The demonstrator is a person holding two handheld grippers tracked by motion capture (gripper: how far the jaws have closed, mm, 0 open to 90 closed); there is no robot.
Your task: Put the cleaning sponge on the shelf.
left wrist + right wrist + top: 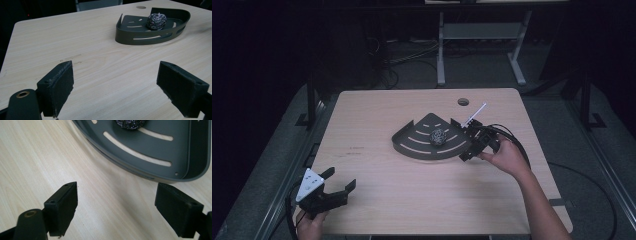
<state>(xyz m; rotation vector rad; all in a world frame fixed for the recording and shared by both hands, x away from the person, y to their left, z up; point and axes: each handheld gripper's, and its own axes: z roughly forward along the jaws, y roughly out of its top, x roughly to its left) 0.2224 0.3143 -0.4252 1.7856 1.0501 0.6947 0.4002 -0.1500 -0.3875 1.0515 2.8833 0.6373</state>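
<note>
The corner tray (414,145) lies flat near the table (377,200) centre, its pointed corner toward the far edge, curved front toward the person; a steel scourer (438,136) sits inside. The right gripper (472,145) rests just beside the tray's right end, jaws wide, empty. The left gripper (343,181) waits near the front-left edge, jaws wide, empty.

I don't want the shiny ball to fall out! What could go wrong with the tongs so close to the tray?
The open right tongs sit beside the dark fan-shaped slotted metal tray; a bump might slide it. The silvery steel-wool scrubber ball lies loose inside and could roll. Reaching in, a jaw may catch the tray's low rim.
</note>
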